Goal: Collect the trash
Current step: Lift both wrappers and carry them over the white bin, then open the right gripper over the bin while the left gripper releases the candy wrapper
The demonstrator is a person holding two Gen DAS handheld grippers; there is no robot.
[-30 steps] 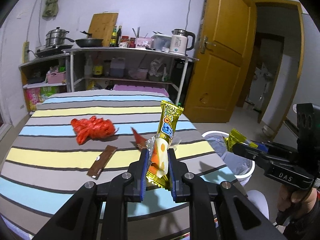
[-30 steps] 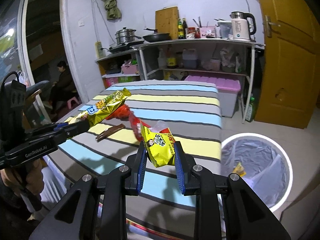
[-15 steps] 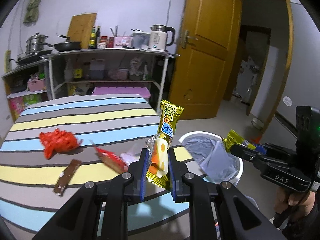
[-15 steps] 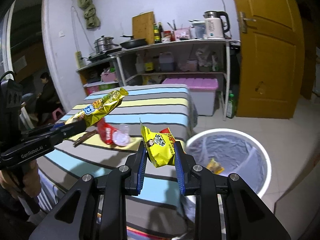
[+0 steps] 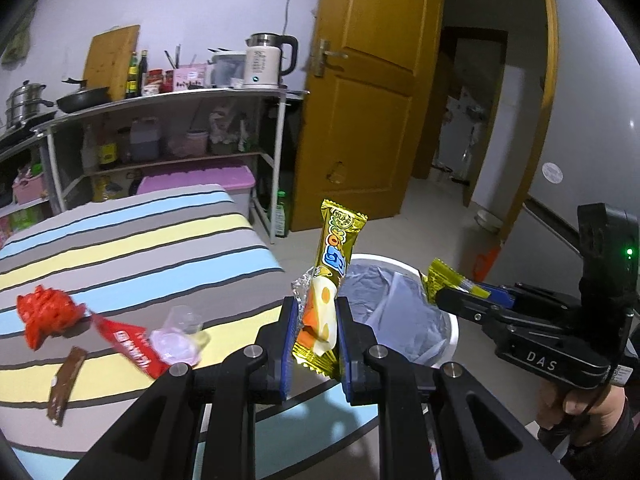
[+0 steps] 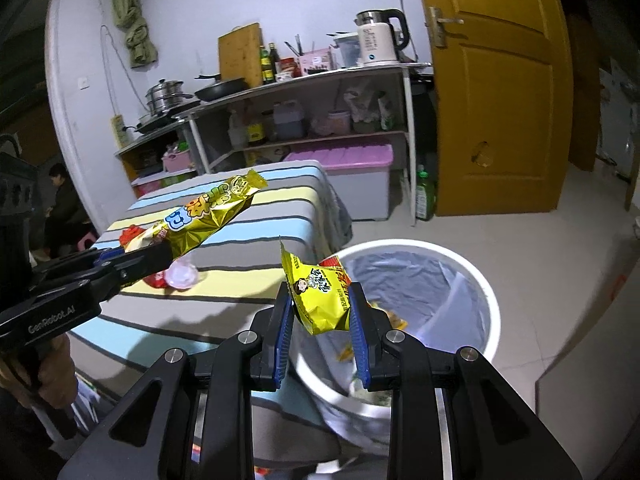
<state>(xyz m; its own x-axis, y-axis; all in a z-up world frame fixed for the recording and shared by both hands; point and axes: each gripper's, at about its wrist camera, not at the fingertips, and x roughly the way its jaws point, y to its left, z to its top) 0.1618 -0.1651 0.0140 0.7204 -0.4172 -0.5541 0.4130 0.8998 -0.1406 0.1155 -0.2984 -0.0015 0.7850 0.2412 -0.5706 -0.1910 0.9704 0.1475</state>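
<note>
My left gripper [image 5: 316,320] is shut on a long gold snack wrapper [image 5: 330,276] that stands upright over the table's right edge; it also shows in the right wrist view [image 6: 208,220]. My right gripper [image 6: 320,312] is shut on a yellow snack packet [image 6: 320,296] above the near rim of the white trash bin [image 6: 490,300], which is lined with a grey bag and holds some wrappers. The bin also shows in the left wrist view [image 5: 452,324], with the right gripper [image 5: 436,288] over it.
On the striped table [image 5: 120,240] lie a red plastic bag [image 5: 46,312], a red wrapper [image 5: 132,344], a clear plastic cup [image 5: 178,340] and a brown wrapper [image 5: 66,380]. A metal shelf [image 6: 320,80] with kitchenware stands behind, a yellow door [image 6: 500,100] to the right.
Both grippers have swung right, from over the table toward the bin. The right gripper with its packet now hangs over the bin's near rim. Both keep their hold.
</note>
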